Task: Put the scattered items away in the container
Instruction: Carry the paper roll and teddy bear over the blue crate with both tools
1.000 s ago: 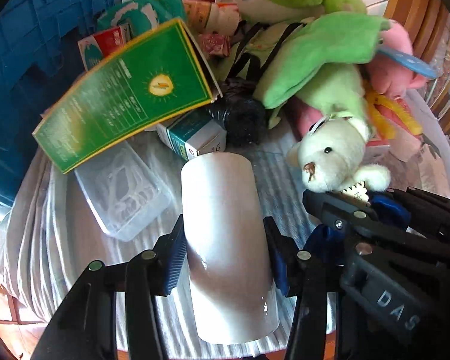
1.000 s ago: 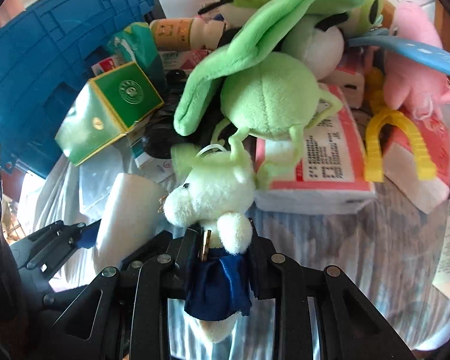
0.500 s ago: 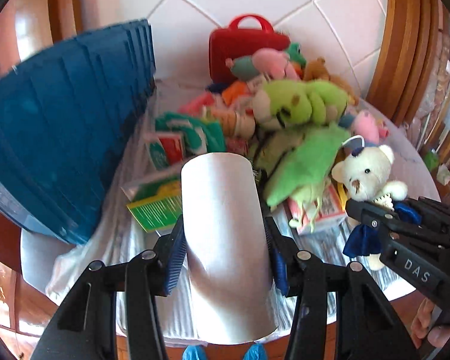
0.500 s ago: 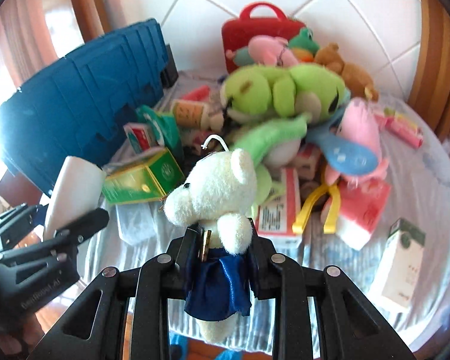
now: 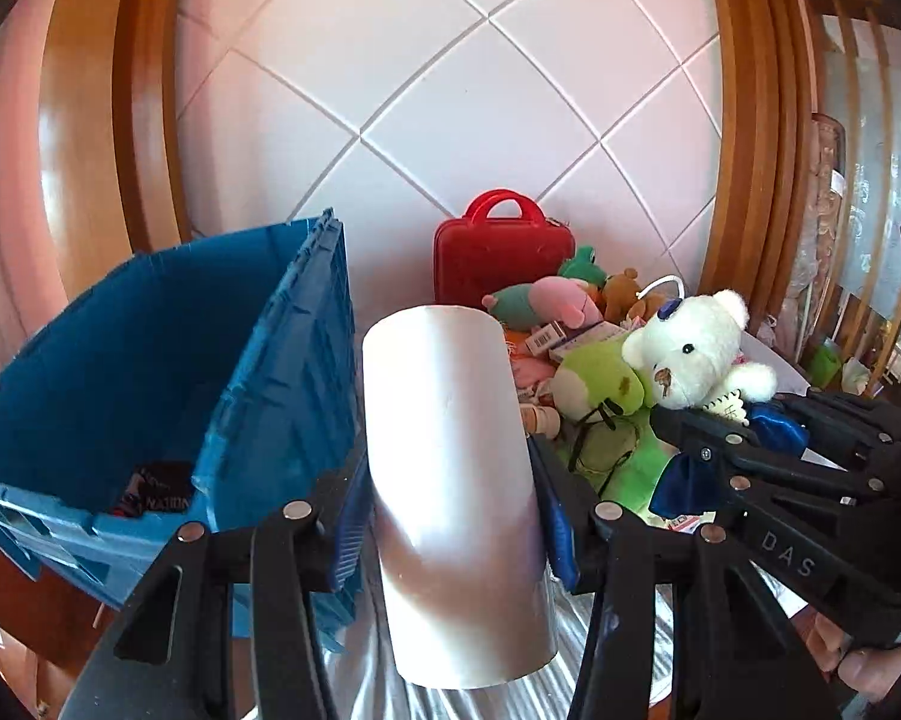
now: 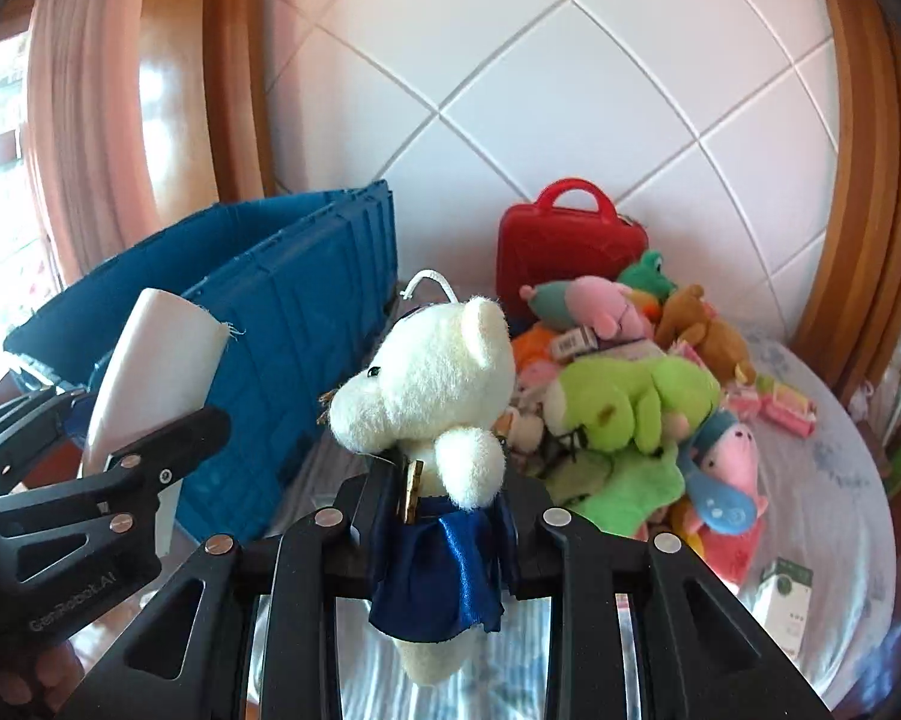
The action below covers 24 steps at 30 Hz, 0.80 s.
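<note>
White diagonal tiles and wood trim backed the table [image 6: 834, 468], which was still heaped with plush toys [image 6: 636, 402] and a red case [image 6: 564, 240]. I had my left tool [image 5: 450, 516] clamped on a white cylinder [image 5: 450, 450], and my right tool [image 6: 438, 516] clenched on the blue gown of a white teddy bear [image 6: 432, 384]. In the left wrist view, the blue crate [image 5: 150, 372] stood at 9 o'clock of the cylinder and looked nearly empty. I judged 2 risks. The smooth cylinder, gripped near its lower half, could slide out if I tilted it over the rim. The bear hung by slippery satin only and could drop short, since both tools sat close together and might collide on the way to the crate.
</note>
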Each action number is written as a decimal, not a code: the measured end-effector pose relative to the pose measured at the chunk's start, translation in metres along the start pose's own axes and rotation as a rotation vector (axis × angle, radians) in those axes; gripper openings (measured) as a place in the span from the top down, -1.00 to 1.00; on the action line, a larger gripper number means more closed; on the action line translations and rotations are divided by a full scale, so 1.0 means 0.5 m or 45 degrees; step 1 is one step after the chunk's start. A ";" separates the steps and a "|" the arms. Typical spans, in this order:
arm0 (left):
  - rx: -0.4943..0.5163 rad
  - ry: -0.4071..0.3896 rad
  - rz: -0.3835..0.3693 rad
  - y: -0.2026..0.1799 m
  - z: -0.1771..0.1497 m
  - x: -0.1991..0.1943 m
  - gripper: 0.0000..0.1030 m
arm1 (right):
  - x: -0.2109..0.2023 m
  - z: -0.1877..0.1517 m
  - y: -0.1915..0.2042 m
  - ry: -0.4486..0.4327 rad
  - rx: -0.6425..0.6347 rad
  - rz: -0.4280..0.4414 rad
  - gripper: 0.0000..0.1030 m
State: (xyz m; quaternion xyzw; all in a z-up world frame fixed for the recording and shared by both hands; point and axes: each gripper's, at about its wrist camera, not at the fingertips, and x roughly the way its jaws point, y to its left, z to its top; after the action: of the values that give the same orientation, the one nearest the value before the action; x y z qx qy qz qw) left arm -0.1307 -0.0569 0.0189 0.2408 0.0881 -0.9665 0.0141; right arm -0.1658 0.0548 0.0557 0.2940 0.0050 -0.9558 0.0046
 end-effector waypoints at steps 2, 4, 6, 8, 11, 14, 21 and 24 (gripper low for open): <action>0.008 -0.016 -0.022 0.032 0.022 -0.003 0.07 | -0.008 0.022 0.035 -0.019 0.007 -0.007 0.47; 0.009 -0.041 -0.076 0.062 0.042 -0.005 0.07 | -0.009 0.042 0.066 -0.027 0.002 -0.014 0.47; -0.005 -0.054 -0.087 0.086 0.057 -0.003 0.07 | -0.007 0.064 0.088 -0.032 -0.010 -0.007 0.47; -0.023 -0.072 -0.082 0.112 0.075 -0.001 0.07 | -0.005 0.091 0.109 -0.049 -0.035 0.000 0.47; -0.042 -0.087 -0.018 0.149 0.099 0.003 0.07 | 0.008 0.132 0.134 -0.075 -0.064 0.051 0.47; -0.063 -0.096 0.030 0.193 0.127 0.003 0.07 | 0.023 0.177 0.165 -0.102 -0.100 0.115 0.47; -0.175 -0.030 0.108 0.359 0.180 0.015 0.07 | 0.062 0.294 0.291 -0.125 -0.194 0.232 0.47; -0.195 0.009 0.128 0.439 0.211 0.031 0.07 | 0.092 0.339 0.351 -0.111 -0.209 0.259 0.46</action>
State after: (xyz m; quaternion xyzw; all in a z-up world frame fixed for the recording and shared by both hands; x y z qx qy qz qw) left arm -0.1778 -0.2916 0.0672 0.2465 0.1495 -0.9542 0.0805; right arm -0.2968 -0.1229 0.1688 0.2497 0.0533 -0.9587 0.1256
